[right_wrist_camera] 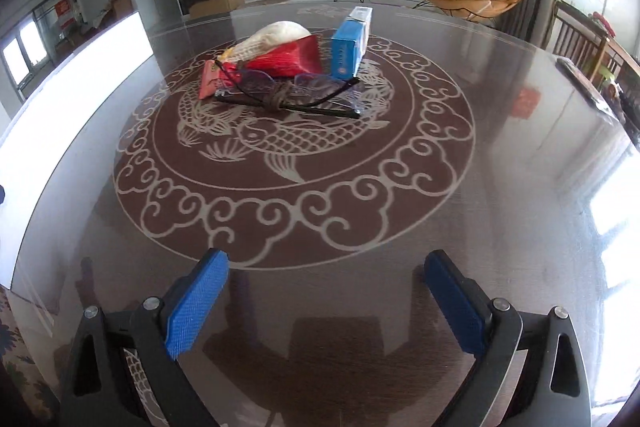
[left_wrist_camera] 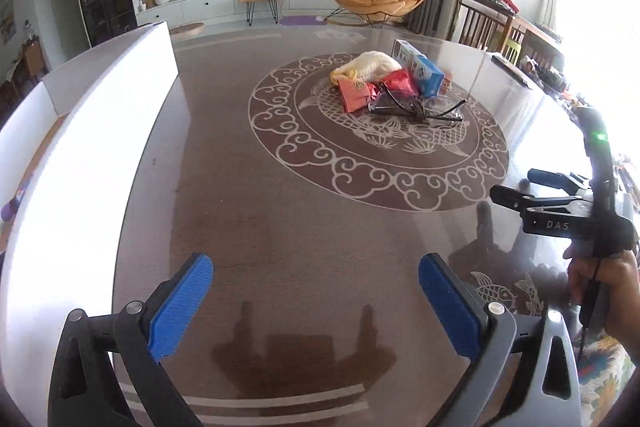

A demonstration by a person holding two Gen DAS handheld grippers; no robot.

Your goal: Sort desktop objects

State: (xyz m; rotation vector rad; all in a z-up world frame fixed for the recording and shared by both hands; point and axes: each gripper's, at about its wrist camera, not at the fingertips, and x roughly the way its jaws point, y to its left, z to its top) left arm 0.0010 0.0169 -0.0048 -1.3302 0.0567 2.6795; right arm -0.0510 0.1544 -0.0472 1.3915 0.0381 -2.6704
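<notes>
1. Desktop objects sit in one small heap at the middle of the round desk [right_wrist_camera: 520, 187], on its fish-and-cloud medallion.
2. In the heap, a blue box [right_wrist_camera: 352, 43] stands tilted at the right, a white bag [right_wrist_camera: 276, 35] lies at the back, and a red packet [right_wrist_camera: 292, 61] leans between them.
3. An orange-red packet [left_wrist_camera: 354, 95] lies at the heap's left front edge.
4. A pair of glasses [right_wrist_camera: 296, 93] with dark arms lies at the front of the heap, with a brown cord knotted around it.
5. The left gripper [left_wrist_camera: 316, 291] has its blue-padded jaws spread wide with nothing between them, only bare desk surface; the heap lies well ahead of them and to the right.
6. The right gripper [right_wrist_camera: 326, 291] also has its jaws wide apart and empty, and the heap lies well ahead of them, a little to the left.
7. In the left wrist view the right gripper [left_wrist_camera: 516, 191] shows from the side at the right edge, held by a hand [left_wrist_camera: 604, 291], well apart from the heap.
8. A white board [left_wrist_camera: 100, 131] stands upright along the desk's left side, away from the heap.
</notes>
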